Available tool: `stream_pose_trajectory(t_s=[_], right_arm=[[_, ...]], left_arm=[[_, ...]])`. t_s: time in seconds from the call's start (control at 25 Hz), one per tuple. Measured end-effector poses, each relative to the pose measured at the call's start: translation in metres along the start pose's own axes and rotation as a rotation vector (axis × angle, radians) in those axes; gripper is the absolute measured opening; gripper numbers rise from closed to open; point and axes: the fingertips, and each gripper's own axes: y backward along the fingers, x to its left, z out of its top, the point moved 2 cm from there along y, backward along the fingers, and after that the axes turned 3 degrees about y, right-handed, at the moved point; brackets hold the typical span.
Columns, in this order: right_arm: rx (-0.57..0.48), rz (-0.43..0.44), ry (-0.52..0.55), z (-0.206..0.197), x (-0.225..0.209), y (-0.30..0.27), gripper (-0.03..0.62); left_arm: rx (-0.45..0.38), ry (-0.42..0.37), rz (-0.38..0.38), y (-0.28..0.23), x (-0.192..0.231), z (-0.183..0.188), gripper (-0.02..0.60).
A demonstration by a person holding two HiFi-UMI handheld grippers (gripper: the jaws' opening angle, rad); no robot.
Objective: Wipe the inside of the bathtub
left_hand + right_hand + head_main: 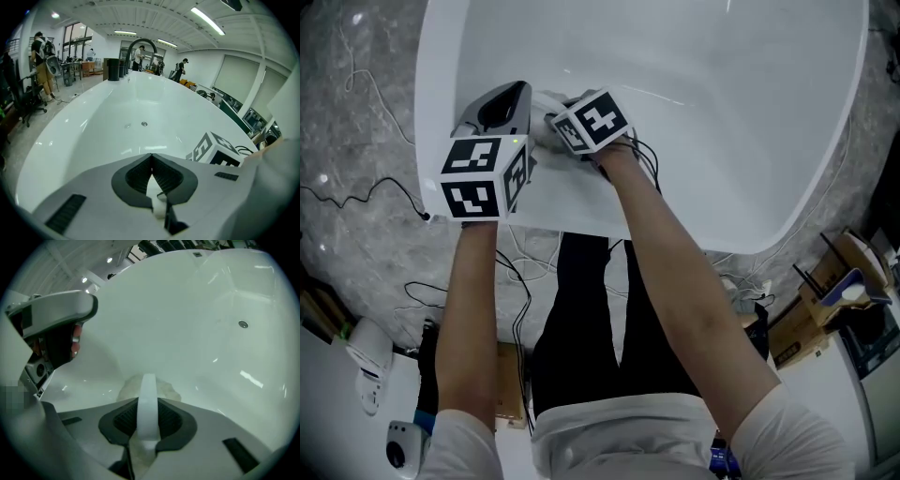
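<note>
**Head view: white cloth [542,131] at the near end wall of the bathtub [722,112]**

At the left, thin cables [366,192] lie on the grey floor [356,112] beside the tub. The left gripper [508,98] hangs over the near rim with its jaws closed together and nothing between them. Just beside it, the right gripper [553,127] clamps the crumpled cloth, which touches the tub's inner wall. The left gripper's body blocks part of the wall to the left of the cloth. The drain [144,123] is well apart, further along the tub bottom. At the far right, cardboard boxes [825,309] stand on the floor.
</note>
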Motion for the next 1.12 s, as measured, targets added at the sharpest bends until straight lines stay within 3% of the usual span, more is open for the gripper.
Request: stream_pose_trajectory(t_s=[0.48, 1.12], right_arm=[[0.019, -0.104, -0.202, -0.017, -0.061, -0.027, 0.095], [0.029, -0.213, -0.324, -0.063, -0.105, 0.009, 0.095]], left_arm=[[0.021, -0.013, -0.015, -0.034, -0.002, -0.011, 0.011], [0.07, -0.078, -0.074, -0.067, -0.03, -0.021, 0.012]])
